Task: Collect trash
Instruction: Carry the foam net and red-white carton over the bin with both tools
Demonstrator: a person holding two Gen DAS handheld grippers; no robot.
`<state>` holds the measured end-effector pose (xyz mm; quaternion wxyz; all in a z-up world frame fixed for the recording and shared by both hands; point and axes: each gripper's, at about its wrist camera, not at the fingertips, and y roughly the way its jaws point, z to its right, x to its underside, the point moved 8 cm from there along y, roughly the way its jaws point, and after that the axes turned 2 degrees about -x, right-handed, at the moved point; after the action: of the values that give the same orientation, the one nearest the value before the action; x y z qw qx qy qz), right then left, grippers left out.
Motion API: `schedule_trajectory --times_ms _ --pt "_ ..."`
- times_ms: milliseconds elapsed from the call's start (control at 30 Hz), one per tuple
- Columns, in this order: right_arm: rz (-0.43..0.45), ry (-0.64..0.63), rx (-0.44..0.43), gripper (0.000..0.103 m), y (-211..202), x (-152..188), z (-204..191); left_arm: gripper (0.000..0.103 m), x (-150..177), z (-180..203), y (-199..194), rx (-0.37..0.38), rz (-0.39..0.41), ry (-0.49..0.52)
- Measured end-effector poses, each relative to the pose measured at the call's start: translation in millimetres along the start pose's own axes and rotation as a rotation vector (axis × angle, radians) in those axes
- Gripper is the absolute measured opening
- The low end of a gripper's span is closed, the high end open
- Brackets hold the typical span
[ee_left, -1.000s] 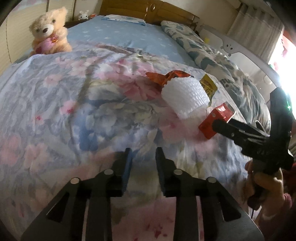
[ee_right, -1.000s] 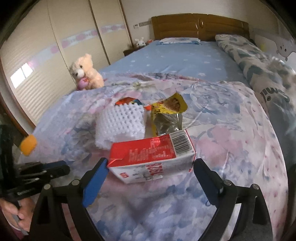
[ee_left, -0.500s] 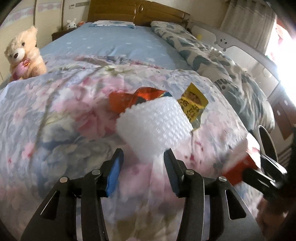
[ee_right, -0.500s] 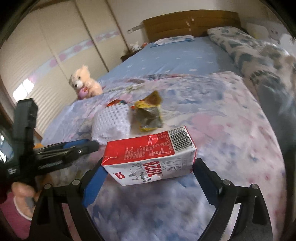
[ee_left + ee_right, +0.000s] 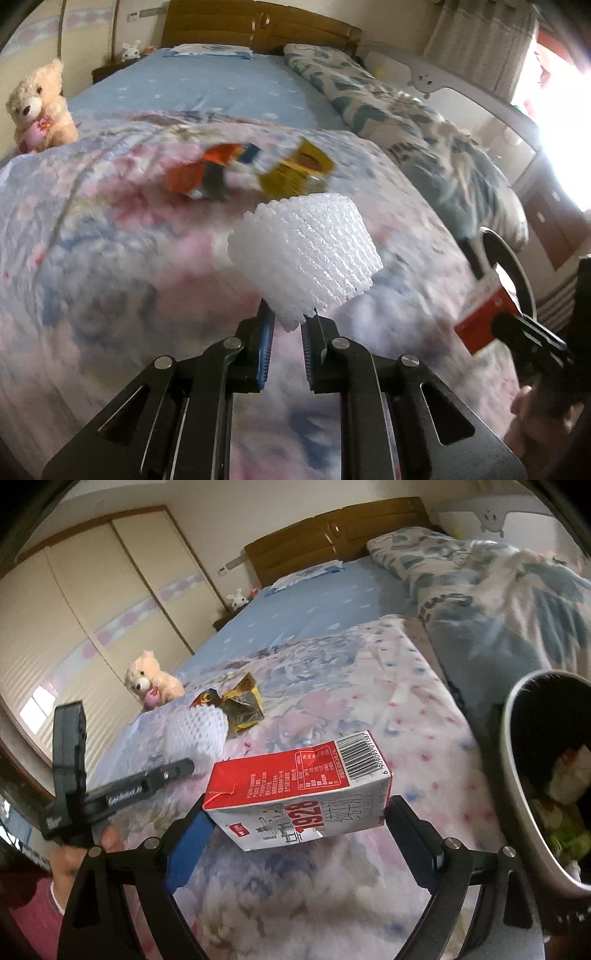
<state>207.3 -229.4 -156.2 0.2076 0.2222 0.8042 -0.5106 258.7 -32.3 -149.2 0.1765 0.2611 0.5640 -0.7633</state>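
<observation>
While the red milk carton (image 5: pixel 299 794) was clamped crosswise between the fingers of the right gripper (image 5: pixel 295 834), its long axis ran left to right, and the trash bin (image 5: pixel 517 775) lay close by to its right, beside the bed (image 5: pixel 332 686). A white foam net (image 5: pixel 306 254) was pinched at its lower edge by the nearly closed left gripper (image 5: pixel 286 332), farther from the bin. 2 wrappers (image 5: pixel 258 170) were left on the bed.

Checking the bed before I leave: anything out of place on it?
Yes: an orange wrapper and a yellow wrapper lie crumpled on the floral quilt, litter not yet collected.
</observation>
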Motion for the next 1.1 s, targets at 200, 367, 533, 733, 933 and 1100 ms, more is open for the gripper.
schedule_trajectory --times_ms 200,367,533,733,933,1100 --pt "0.049 0.021 0.014 0.092 -34.6 2.7 13.2 0.013 19.6 41.2 -12.2 0.045 -0.009 0.04" --pt "0.081 0.043 0.03 0.092 -61.5 6.1 28.6 0.013 28.7 78.0 -17.3 0.075 -0.015 0.091" --pt "0.112 0.066 0.051 0.092 -84.5 10.3 44.5 0.013 32.6 108.3 -20.4 0.096 -0.012 0.135" --pt "0.14 0.096 0.079 0.092 -106.7 13.7 65.8 0.013 33.7 137.1 -22.7 0.12 -0.014 0.177" --pt "0.17 0.129 0.106 0.092 -126.0 11.8 89.2 0.013 32.2 163.5 -21.7 0.128 -0.011 0.225" --pt "0.18 0.147 0.128 0.092 -134.3 10.2 104.5 0.013 29.1 185.6 -18.0 0.138 -0.014 0.257"
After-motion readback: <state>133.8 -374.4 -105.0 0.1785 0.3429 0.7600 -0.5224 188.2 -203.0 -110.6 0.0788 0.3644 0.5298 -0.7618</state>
